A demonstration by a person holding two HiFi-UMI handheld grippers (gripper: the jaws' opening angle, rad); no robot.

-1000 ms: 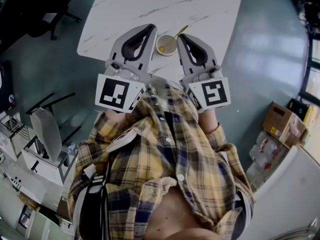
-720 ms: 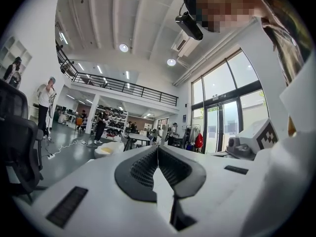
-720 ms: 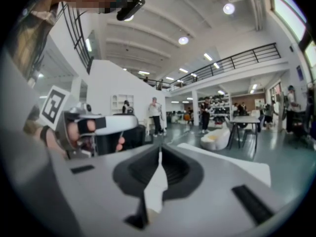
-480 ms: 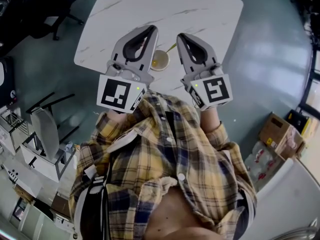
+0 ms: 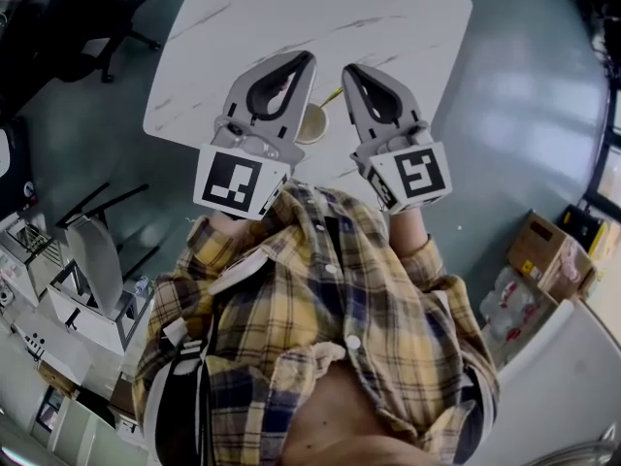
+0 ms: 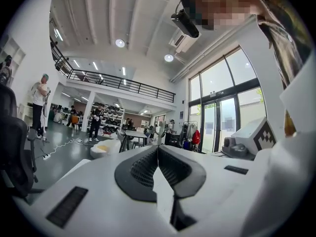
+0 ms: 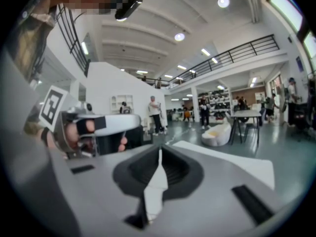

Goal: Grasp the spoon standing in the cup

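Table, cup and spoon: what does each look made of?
Table: white top with grey veins, dull sheen; marble or marble-look laminate, cannot tell which. Cup: pale cream wall, yellowish inside; perhaps paper or ceramic, only partly in view. Spoon: thin yellow-gold handle; maybe metal or plastic, too small to tell.

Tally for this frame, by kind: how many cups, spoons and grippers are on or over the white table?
Cup: 1
Spoon: 1
Grippers: 2, the left gripper and the right gripper
Total: 4
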